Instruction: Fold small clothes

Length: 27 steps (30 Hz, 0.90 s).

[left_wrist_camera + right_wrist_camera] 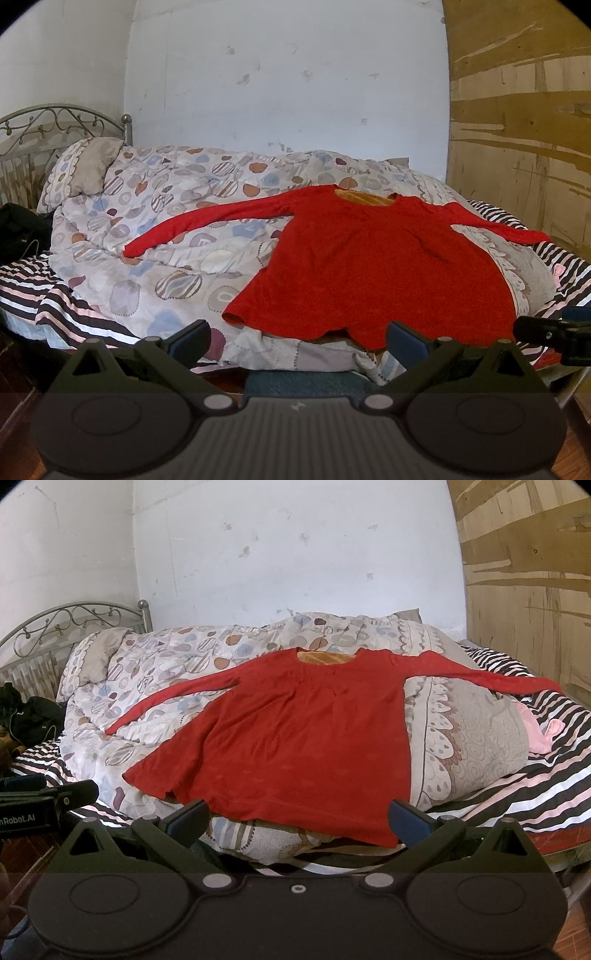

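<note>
A red shirt (303, 738) is spread flat on the quilt (472, 746). Both the left tool (299, 341) and the right tool (299, 821) are held released, just short of its hem.

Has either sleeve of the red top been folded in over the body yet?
No. In the right wrist view the red top lies flat on the quilt with both sleeves stretched straight out to the sides.
</note>
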Available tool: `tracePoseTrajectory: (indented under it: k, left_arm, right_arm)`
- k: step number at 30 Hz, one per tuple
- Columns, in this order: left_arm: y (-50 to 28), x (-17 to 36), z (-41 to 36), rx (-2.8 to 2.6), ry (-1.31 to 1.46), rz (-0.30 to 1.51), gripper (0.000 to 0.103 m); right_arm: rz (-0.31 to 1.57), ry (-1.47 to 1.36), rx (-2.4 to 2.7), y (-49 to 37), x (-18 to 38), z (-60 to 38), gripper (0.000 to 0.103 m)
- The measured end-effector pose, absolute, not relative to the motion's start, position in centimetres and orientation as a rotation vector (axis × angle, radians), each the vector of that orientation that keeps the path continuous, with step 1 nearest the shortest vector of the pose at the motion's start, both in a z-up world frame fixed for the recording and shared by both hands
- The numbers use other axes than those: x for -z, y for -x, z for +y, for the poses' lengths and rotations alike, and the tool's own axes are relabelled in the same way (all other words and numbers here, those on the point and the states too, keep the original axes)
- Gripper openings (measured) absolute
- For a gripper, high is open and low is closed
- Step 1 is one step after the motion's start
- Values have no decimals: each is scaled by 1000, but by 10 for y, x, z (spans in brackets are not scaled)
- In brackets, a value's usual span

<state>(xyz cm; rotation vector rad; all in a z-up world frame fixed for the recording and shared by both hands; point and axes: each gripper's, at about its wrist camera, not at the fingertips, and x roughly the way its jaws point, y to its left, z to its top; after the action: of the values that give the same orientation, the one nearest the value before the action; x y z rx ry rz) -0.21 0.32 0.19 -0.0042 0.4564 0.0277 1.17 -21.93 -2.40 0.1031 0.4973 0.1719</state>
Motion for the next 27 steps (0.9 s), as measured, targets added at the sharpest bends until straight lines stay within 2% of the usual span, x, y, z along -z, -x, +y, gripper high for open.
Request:
tracePoseTrajectory:
  k: [27]
  left_arm:
    - [3, -3, 3, -29, 1, 456, 103]
  right_arm:
    - [496, -100, -172, -13, 22, -220, 103]
